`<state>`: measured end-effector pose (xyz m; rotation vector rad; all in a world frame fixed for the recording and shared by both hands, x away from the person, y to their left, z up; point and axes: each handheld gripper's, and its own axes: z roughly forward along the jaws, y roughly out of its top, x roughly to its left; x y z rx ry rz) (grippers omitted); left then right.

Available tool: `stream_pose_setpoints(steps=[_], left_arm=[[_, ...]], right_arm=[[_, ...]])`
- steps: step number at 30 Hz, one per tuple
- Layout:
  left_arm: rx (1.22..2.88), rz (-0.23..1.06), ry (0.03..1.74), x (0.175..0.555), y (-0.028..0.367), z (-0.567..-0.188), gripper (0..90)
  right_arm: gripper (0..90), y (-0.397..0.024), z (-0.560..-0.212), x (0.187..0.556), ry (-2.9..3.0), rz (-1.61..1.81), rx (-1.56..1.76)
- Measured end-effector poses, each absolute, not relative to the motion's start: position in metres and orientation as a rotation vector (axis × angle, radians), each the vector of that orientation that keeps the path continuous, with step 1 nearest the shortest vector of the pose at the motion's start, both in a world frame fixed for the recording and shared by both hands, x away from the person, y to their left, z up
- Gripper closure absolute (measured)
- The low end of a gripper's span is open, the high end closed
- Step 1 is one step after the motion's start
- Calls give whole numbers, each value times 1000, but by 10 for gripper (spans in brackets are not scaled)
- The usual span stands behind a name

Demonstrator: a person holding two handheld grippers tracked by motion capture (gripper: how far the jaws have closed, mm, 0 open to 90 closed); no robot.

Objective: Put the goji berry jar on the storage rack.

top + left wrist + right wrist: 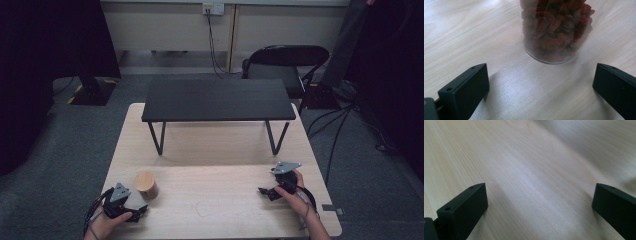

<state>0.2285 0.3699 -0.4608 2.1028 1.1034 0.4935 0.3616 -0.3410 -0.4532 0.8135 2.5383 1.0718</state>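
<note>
A clear glass jar [555,30] of dark red dried fruit stands on the pale wooden table [215,150]; seen from above it shows a round wooden lid [145,183]. My left gripper [135,212] sits just in front of the jar at the table's front left, and its jaws stand wide open in the left gripper view [540,85], a short way short of the glass. My right gripper [267,192] rests low over bare wood at the front right. Its jaws are spread wide too [539,205], with nothing between them.
A low black shelf [217,100] on thin angled legs stands across the table's far half. Behind the table are a black chair [280,62], cables on the grey floor and dark stands at both sides.
</note>
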Motion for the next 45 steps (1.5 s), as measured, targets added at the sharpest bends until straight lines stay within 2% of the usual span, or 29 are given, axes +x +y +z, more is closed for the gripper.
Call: stream_pose_setpoints(steps=[20,30,45], left_arm=[[2098,499,1116,229,368,-461,0],[2063,461,1093,230,369,-460,11],[2037,464,1100,243,361,-455,12]], right_arm=[[0,-341,-453,362,2538,1072,814],[0,-341,-453,362,2538,1072,814],[0,-341,-453,362,2539,1072,814]])
